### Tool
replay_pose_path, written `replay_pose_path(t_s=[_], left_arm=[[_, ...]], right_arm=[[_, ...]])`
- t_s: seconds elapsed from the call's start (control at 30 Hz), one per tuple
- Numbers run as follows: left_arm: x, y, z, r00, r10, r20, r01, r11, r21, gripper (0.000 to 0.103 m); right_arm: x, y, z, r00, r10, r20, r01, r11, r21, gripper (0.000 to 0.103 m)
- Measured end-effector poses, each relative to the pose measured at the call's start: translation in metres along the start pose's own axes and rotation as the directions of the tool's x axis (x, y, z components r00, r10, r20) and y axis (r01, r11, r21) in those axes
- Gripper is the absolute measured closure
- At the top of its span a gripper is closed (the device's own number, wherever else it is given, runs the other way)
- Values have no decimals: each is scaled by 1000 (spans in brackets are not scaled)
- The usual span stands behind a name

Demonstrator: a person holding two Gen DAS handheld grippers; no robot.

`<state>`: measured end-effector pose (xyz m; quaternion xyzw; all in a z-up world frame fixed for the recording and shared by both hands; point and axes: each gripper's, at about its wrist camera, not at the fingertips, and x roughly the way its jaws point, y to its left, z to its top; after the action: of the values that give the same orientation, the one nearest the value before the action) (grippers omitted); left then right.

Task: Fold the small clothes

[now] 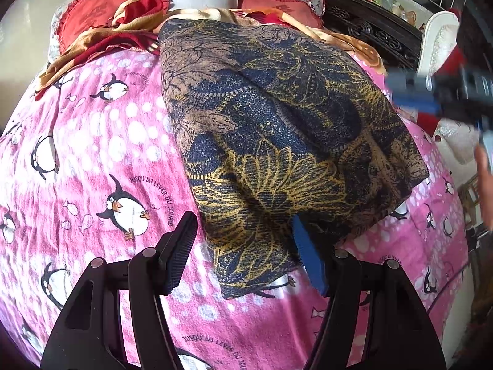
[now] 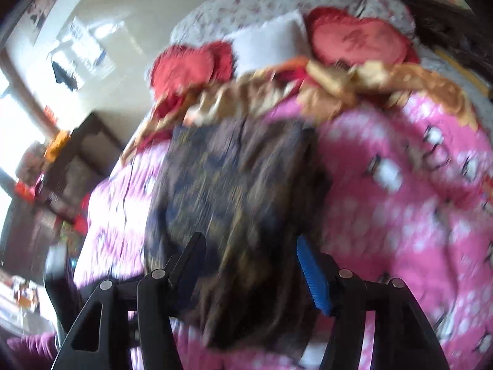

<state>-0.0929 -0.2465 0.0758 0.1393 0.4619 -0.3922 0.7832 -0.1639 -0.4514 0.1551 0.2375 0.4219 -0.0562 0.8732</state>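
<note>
2 grippers in play, and we see both sets of fingers spread wide with nothing clamped between them. Left gripper (image 1: 243, 249) hovers over the near end of the patterned garment (image 1: 277, 141), a navy, brown and gold floral cloth lying folded into a rough rectangle on the pink penguin blanket (image 1: 101, 141). Its blue pad (image 1: 308, 259) sits at the garment's near right edge, partly tucked under the fabric; black pad (image 1: 178, 249) is off to the left over bare blanket. We can't tell whether the blue pad touches the cloth. Right gripper (image 2: 251, 273) view is heavily motion-blurred; garment (image 2: 234, 203) runs between its released fingers, contact unclear. In the left wrist view the right gripper (image 1: 443, 95) appears as a blur at the right edge, beside the garment's far right side. Red cushions (image 1: 101, 15) and a gold-red cloth (image 1: 101, 40) lie beyond the garment at the bed's head.
</note>
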Motion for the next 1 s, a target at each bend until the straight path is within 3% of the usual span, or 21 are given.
replay_pose_path(t_s=[0.03,0.07,0.1,0.13,0.27,0.37,0.47,0.53,0.57,0.6,0.73,0.9,1.0], left_arm=[[0,-1,1,1000,4,0,-4,1000,-1,39],[-2,-1,0,1000,5,-1,-5,1000,-1,39],[-5,-2,-1,1000,3,-3,-3,1000,-2,39],[-8,-2,-1,1000,3,-1,-3,1000,-3,39],[-26,3,-5,1000,-5,28,5,1000,-3,39],[-25,11,-7,1000,6,18,-6,1000,-20,39],[-24,20,-6,1000,-3,7,3,998,-58,39],[-27,26,-5,1000,-22,22,24,996,-84,39],[-27,28,-3,999,-29,29,32,995,-94,39],[-27,29,-1,999,-35,34,38,994,-99,39],[-19,34,12,996,-72,56,79,989,-128,39],[-3,41,27,981,-165,103,181,967,-180,38],[10,46,36,972,-200,123,222,954,-202,29]], right_arm=[[3,1,-7,1000,10,-14,-10,1000,4,44],[8,0,-14,1000,21,-21,-21,1000,14,57],[13,0,-21,999,38,-30,-37,999,20,83],[14,2,-26,999,39,-35,-39,999,12,95],[0,0,-44,1000,-12,10,12,1000,-19,98],[7,-19,-61,998,-55,-15,56,998,25,98],[9,-34,-66,1000,-12,-11,13,993,115,97],[-5,-33,-63,999,3,37,-8,991,135,83],[-11,-29,-61,998,-10,59,3,992,124,58],[-16,-25,-56,995,-40,89,31,994,103,39],[-7,-21,-39,990,-74,122,66,995,72,34],[31,-39,-20,996,1,85,-11,993,121,33],[41,-48,-15,994,52,97,-66,987,149,29]])
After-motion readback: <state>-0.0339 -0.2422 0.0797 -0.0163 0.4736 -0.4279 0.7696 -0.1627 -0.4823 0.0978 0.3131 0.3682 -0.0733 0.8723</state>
